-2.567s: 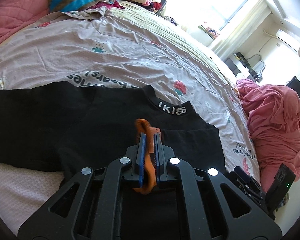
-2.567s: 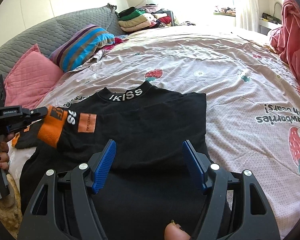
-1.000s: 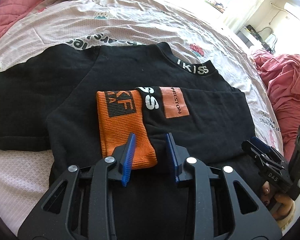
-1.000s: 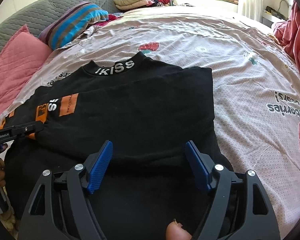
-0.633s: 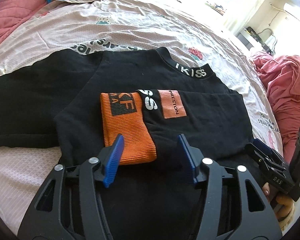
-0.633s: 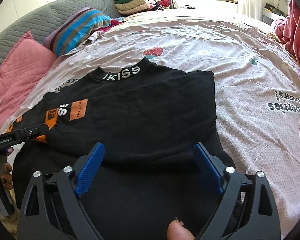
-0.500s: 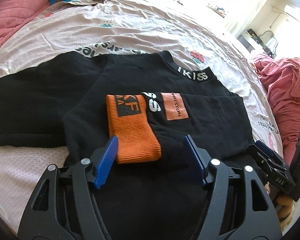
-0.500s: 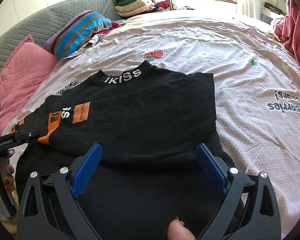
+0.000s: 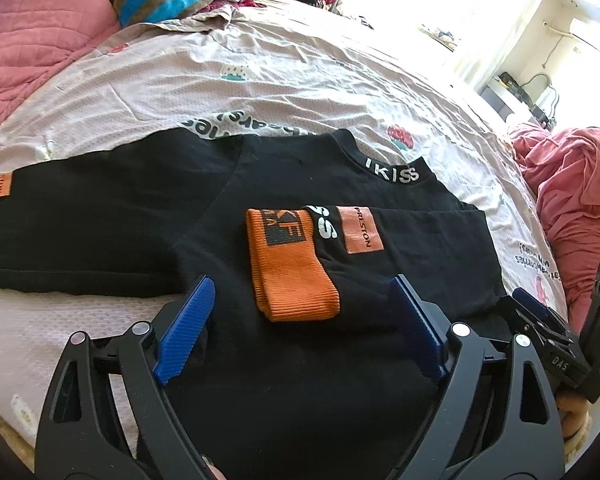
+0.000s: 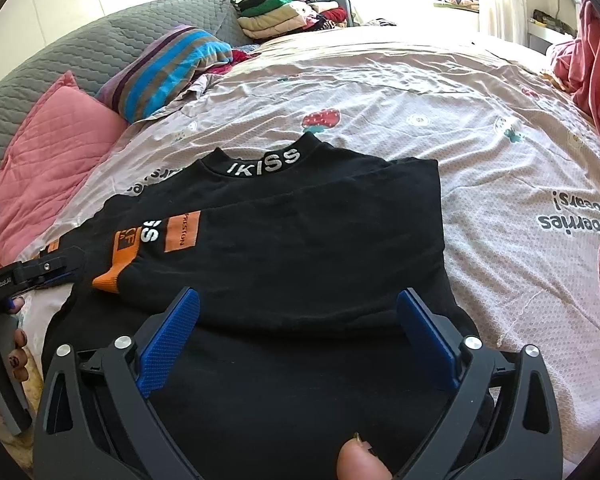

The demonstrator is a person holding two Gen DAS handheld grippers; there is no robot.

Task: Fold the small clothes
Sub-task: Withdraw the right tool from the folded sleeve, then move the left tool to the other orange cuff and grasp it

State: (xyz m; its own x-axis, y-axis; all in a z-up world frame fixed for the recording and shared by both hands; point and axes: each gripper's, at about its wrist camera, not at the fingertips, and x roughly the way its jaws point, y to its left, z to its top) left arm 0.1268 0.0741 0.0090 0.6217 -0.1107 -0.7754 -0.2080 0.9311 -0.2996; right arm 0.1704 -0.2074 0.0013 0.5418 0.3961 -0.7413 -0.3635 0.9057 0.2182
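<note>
From my left wrist, my left claw [image 9: 300, 328] is opening, gripping nothing, above the black top [image 9: 260, 360] by the bed [image 9: 300, 80]'s near edge. From my right wrist, my right claw [image 10: 298, 340] is likewise opening, empty, over the orange-cuffed sleeve [image 10: 284, 256] folded across it.

Left gripper [image 9: 300, 322] and right gripper [image 10: 298, 330]: black angular frames, silver screw heads, ribbed blue fingers [image 9: 184, 332]; white lettering on side clamp; dark-painted fingernails
</note>
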